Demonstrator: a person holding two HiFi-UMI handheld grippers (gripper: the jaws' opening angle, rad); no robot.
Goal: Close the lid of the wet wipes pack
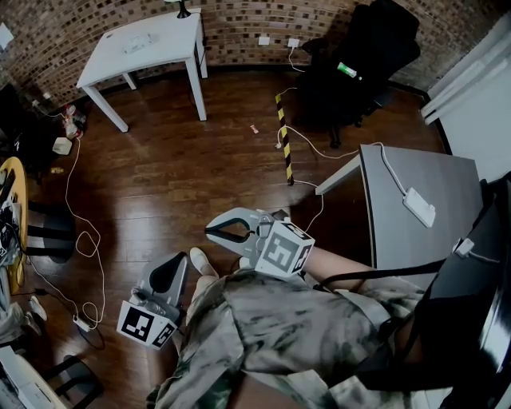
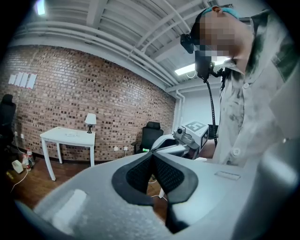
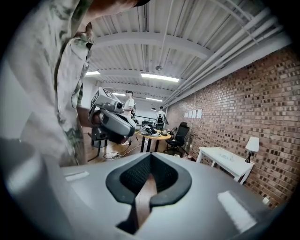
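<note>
The left gripper (image 1: 171,275) and right gripper (image 1: 214,232) hang by the person's waist, jaws together and holding nothing. No wet wipes pack in sight, so its lid can't be judged. Shut jaws would suit pressing it flat.

Lamp (image 1: 183,9): cut by the top edge, only its foot shows.
Round table (image 1: 11,209): mostly off the left edge.
Desk (image 1: 399,240): near end covered by dark gear on the person.
Pale item (image 1: 140,42): lies on the white table (image 1: 172,32), too small to tell.
Green item (image 1: 346,69): on the chair (image 1: 371,48), too small to tell.
Left gripper (image 1: 177,260): handle hidden under the shirt (image 1: 303,319).
Right gripper (image 1: 209,232): handle hidden behind its cube.
Legs: under the shirt; one shoe (image 1: 201,261) pokes out.
Far people (image 3: 129,101): too small to make out.
Wall sheets (image 2: 26,80): print too small to read.
</note>
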